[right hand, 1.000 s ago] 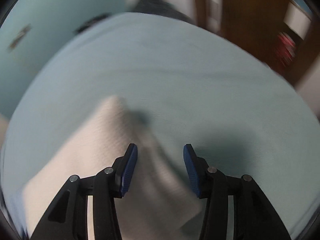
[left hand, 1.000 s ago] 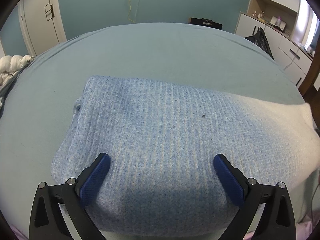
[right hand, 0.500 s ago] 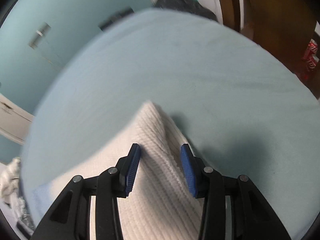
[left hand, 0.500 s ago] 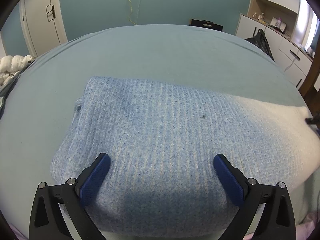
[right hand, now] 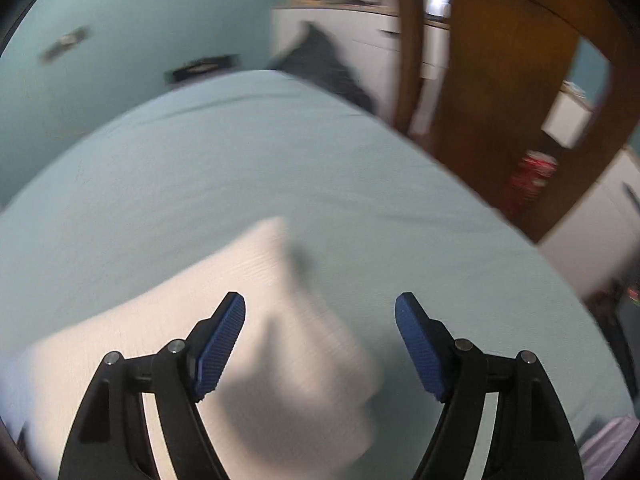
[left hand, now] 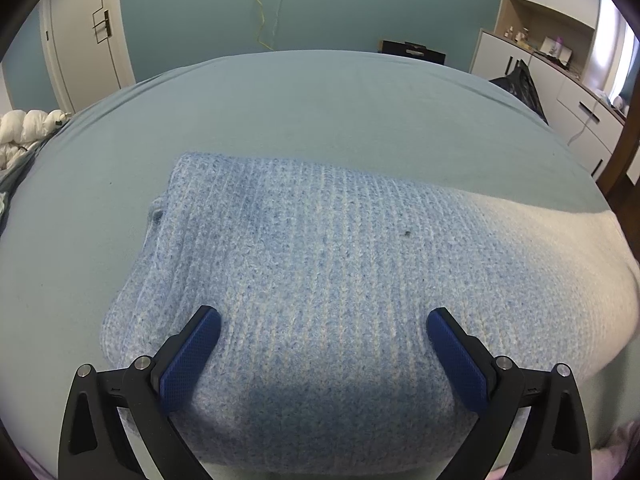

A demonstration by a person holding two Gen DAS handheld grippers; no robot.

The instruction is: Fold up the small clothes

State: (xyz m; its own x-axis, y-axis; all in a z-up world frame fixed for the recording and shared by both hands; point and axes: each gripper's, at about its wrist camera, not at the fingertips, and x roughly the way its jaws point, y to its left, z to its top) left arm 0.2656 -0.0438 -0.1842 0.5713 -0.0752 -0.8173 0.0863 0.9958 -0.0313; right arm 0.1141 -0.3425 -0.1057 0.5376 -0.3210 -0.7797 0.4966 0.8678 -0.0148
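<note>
The knitted sweater (left hand: 320, 280), blue fading to white, lies flat and folded in the middle of the bed (left hand: 320, 120), so most of the folding looks done. The left gripper (left hand: 323, 322) sits wide open over its near edge at 6 o'clock, holding nothing. The right gripper (right hand: 320, 308) has just been opening and is empty, above the white end (right hand: 256, 320); one more fold may be left.

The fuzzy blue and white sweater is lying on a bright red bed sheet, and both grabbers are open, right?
Not quite. The bed sheet is pale teal, not red, as the left wrist view shows. The rest holds: the blue and white sweater lies on it, and the left hand-held gripper and right hand-held gripper are open.
</note>
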